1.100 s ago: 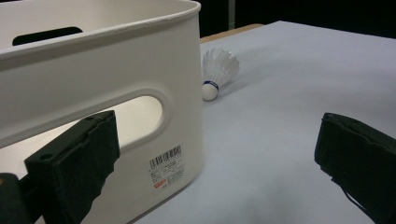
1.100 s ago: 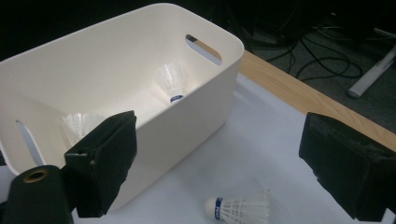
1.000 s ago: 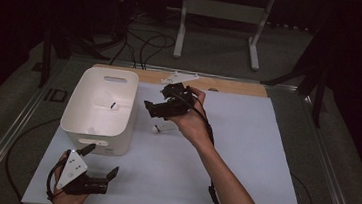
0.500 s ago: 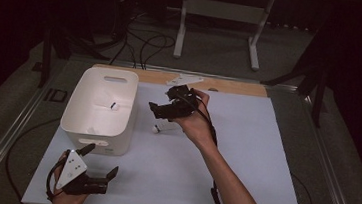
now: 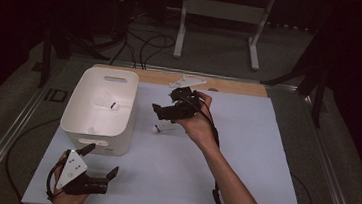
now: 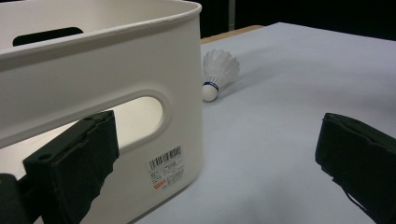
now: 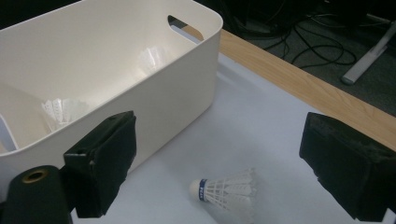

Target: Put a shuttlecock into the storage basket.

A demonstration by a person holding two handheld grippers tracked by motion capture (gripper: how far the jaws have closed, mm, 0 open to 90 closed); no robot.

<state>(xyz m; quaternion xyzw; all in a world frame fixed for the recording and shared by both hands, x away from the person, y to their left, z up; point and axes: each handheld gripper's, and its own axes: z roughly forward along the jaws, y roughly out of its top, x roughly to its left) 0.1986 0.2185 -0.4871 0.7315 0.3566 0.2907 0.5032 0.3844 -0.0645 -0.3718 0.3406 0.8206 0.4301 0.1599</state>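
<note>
Right gripper view: your right gripper [image 7: 219,163] hangs wide open, the shuttlecock [image 7: 224,190] lying between its fingers on the table [image 7: 261,121], beside the bin [image 7: 154,88].

We count: shuttlecocks — 3, one [image 7: 227,192] on the surface, two [image 7: 63,111] [image 7: 152,58] in the bin | white bin [image 5: 96,135] — 1 | tongs — 2, left [image 5: 99,175], right [image 5: 160,111]
</note>
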